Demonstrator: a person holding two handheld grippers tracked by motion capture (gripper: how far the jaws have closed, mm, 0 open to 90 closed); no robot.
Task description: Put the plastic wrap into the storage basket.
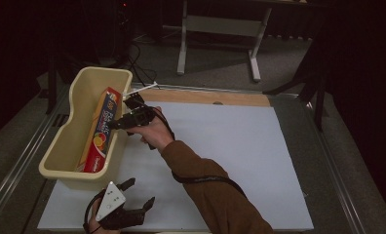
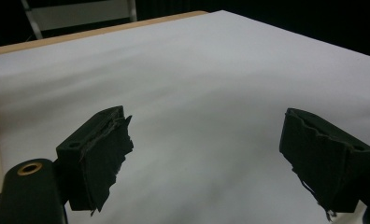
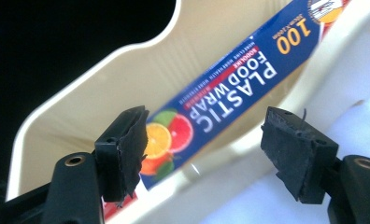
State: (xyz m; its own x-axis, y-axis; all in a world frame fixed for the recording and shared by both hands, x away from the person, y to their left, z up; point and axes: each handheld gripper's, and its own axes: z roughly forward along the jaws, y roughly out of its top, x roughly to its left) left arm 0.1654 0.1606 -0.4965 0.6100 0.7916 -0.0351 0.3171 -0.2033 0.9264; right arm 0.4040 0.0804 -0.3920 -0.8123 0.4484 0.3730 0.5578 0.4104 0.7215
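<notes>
The long blue-and-red plastic food wrap box (image 1: 100, 131) already lies inside the cream plastic bin (image 1: 64, 141) on the table; placing looks done. The right gripper (image 1: 127, 108), fingers apart and empty, hovers at the rim; the left gripper (image 1: 140, 192) rests spread wide.

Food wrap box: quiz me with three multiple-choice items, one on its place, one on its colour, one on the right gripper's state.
1. Where is the box?
A. in the bin
B. on the white board
C. on the floor

2. Main colour of its printed face?
A. green
B. blue
C. black

3. The right gripper is:
A. shut on the box
B. shut, holding nothing
C. open

Answers: 1 A, it leans inside the cream bin. 2 B, blue shows behind the white lettering. 3 C, its fingers stand apart at the bin's rim, gripping nothing.
</notes>
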